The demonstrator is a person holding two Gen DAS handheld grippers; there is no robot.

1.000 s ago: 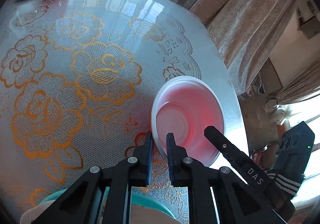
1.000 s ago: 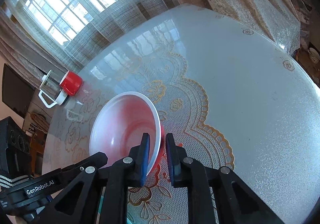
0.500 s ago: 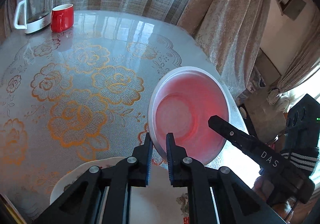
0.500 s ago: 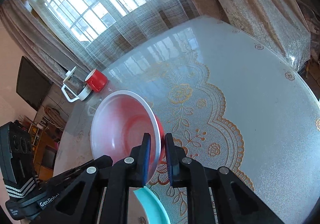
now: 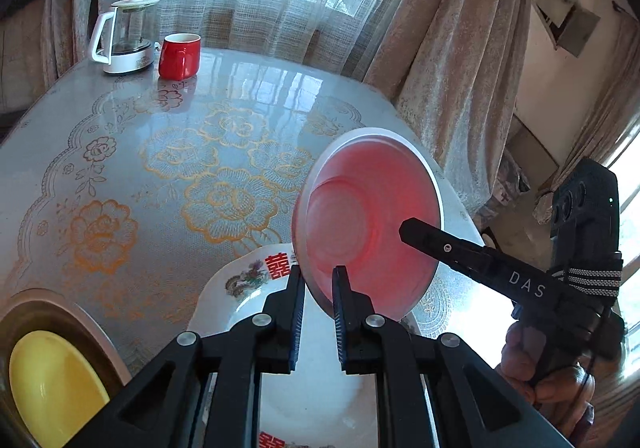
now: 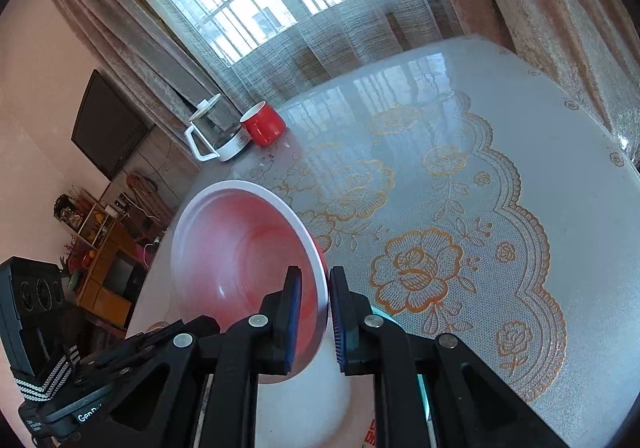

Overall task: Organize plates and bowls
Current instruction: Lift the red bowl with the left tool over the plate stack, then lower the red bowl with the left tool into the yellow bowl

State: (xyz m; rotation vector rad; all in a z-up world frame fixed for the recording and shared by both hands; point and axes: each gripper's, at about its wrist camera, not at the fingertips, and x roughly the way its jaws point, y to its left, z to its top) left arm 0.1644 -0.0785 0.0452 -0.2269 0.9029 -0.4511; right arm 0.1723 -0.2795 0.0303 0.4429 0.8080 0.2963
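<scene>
A red bowl with a white rim (image 5: 368, 224) hangs in the air above the table, held from both sides. My left gripper (image 5: 318, 288) is shut on its near rim. My right gripper (image 6: 314, 292) is shut on the opposite rim of the bowl (image 6: 240, 248) and shows in the left wrist view (image 5: 480, 260) at the right. Below the bowl lies a white plate with red characters and a bird pattern (image 5: 256, 288). A yellow bowl (image 5: 48, 380) sits inside a dark bowl at the lower left. A teal plate edge (image 6: 420, 384) peeks out under my right gripper.
A round table with a gold-flowered lace cloth under glass (image 5: 160, 168). A red mug (image 5: 179, 55) and a glass kettle (image 5: 124, 34) stand at the far edge by the curtained window. Curtains hang close on the right.
Both grippers have lifted the red bowl and drawn it back toward the near side, tilting up. The white patterned plate and the yellow bowl have come into view below.
</scene>
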